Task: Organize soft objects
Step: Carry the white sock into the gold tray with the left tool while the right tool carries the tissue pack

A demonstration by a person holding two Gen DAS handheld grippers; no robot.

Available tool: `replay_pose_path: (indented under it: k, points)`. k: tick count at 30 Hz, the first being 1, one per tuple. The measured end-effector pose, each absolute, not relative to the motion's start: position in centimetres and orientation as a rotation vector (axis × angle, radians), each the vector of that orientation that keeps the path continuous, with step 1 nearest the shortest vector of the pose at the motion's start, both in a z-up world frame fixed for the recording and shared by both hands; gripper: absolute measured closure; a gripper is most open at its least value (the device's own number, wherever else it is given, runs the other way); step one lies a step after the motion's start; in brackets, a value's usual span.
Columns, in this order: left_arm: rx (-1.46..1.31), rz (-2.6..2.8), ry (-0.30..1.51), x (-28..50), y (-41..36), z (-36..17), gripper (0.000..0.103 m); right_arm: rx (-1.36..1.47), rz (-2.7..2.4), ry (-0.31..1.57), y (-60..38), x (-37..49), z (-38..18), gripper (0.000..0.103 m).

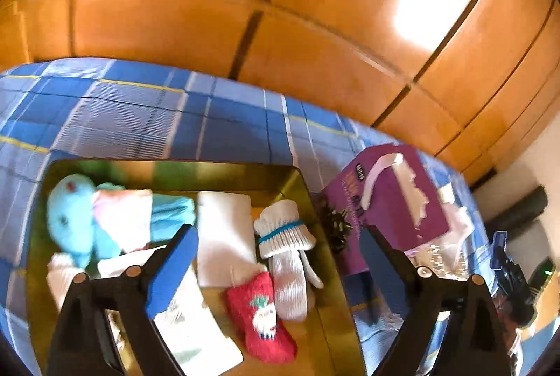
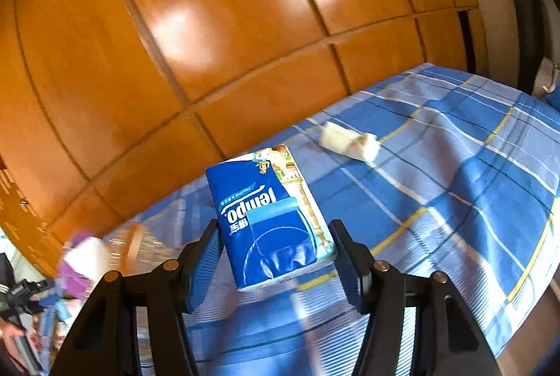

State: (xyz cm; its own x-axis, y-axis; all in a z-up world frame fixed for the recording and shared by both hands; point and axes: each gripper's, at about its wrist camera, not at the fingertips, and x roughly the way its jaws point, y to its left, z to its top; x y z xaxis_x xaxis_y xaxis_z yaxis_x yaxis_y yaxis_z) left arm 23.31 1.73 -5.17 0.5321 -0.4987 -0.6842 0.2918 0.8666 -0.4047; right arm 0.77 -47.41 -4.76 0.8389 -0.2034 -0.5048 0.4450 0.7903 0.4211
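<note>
In the left wrist view a gold tray (image 1: 332,271) on the bed holds a light-blue plush toy (image 1: 70,215), white folded cloths (image 1: 224,236), a white sock with a blue band (image 1: 287,246) and a red Christmas sock (image 1: 266,316). My left gripper (image 1: 280,271) is open and empty above the tray. In the right wrist view my right gripper (image 2: 276,257) is open, its jaws on either side of a blue Tempo tissue pack (image 2: 269,218) lying on the bed, not touching it. A white rolled cloth (image 2: 350,139) lies farther back.
A purple tissue box (image 1: 392,204) stands right of the tray, with a dark bow (image 1: 336,225) and clear plastic beside it; the box also shows blurred in the right wrist view (image 2: 80,260). Blue checked bedsheet (image 2: 472,194). Wooden wardrobe doors (image 1: 315,8) behind the bed.
</note>
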Motion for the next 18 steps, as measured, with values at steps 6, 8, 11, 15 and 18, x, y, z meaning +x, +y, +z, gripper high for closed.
replay_pose_path:
  k: [6,8,11,15,18]
  points:
    - [-0.345,-0.428,0.83,20.0,5.7,-3.5,0.005,0.487,-0.2,0.392,-41.7,1.4,-0.5,0.042]
    - [-0.352,-0.4,0.812,19.2,7.0,-3.2,0.005,0.443,-0.11,0.384,-38.9,2.1,0.8,0.042]
    - [-0.37,-0.377,0.804,18.4,8.8,-3.0,0.005,0.377,0.057,0.391,-34.6,3.6,1.9,0.042]
    - [-0.392,-0.328,0.788,17.1,11.2,-2.6,0.005,0.274,0.249,0.451,-28.2,6.1,1.6,0.042]
    - [-0.413,-0.307,0.78,16.6,12.7,-2.4,0.005,0.22,0.373,0.513,-24.3,7.9,0.7,0.042]
